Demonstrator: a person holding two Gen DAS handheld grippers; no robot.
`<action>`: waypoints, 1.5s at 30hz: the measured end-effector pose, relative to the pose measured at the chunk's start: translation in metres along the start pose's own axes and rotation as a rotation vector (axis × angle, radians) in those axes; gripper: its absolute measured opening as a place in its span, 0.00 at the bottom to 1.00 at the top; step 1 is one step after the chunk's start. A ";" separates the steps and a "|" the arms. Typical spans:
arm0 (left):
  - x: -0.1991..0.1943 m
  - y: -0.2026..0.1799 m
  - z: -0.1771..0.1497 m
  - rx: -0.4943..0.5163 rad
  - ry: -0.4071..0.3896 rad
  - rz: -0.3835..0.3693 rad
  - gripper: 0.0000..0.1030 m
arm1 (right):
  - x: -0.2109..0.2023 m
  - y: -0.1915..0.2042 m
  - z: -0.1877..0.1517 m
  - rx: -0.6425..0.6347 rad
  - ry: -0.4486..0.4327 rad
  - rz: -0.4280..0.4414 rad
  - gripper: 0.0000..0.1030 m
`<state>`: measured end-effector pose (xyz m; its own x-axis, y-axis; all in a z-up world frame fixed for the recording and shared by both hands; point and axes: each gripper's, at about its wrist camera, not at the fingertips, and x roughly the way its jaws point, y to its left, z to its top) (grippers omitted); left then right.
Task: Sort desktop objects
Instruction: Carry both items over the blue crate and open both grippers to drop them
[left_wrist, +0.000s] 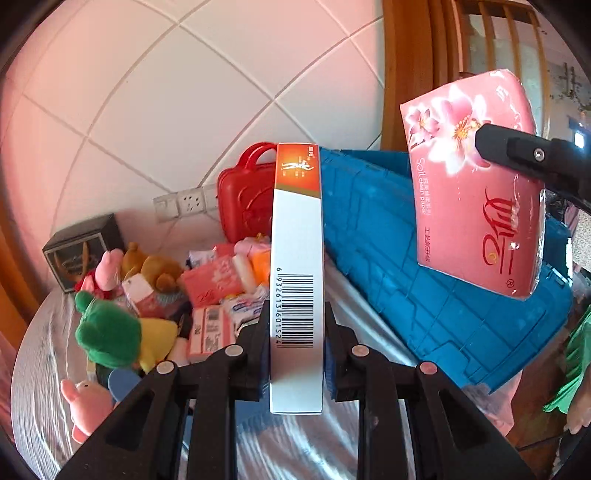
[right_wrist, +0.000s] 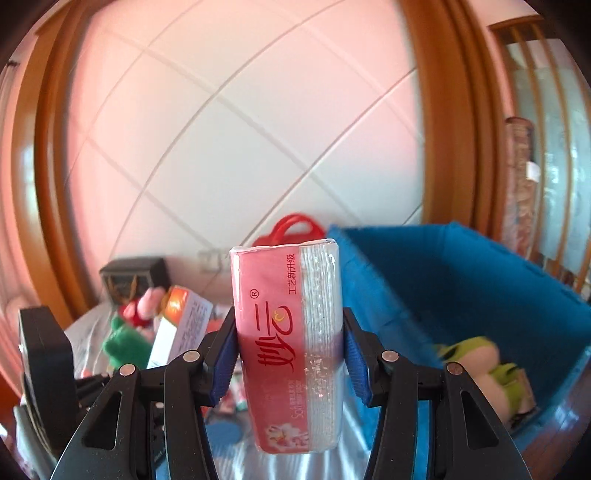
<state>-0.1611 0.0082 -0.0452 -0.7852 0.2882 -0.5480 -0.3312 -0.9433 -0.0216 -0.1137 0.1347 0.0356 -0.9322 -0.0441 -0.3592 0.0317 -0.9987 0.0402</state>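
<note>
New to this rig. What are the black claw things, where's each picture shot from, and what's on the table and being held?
No robot arm here: a person carries a two-finger gripper in each hand, with a fisheye camera on each looking along its fingers.

The left wrist view shows the left gripper clamping a narrow white and orange box with a barcode. The right wrist view shows the right gripper clamping a pink tissue pack.

On the table lies a heap of plush toys and small packets, a red case, a dark box and a blue bin. The bin already holds a green and cream plush.
</note>
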 end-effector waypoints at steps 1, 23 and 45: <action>-0.002 -0.009 0.006 0.007 -0.013 -0.014 0.22 | -0.008 -0.009 0.005 0.009 -0.020 -0.016 0.49; 0.060 -0.283 0.086 0.073 0.016 -0.120 0.22 | -0.015 -0.271 0.015 -0.044 -0.055 -0.321 0.50; 0.095 -0.327 0.088 0.057 0.093 -0.061 0.70 | 0.005 -0.324 0.002 -0.099 -0.073 -0.402 1.00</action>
<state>-0.1731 0.3583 -0.0169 -0.7117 0.3257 -0.6224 -0.4083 -0.9128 -0.0108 -0.1297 0.4585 0.0227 -0.9005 0.3484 -0.2604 -0.3089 -0.9337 -0.1808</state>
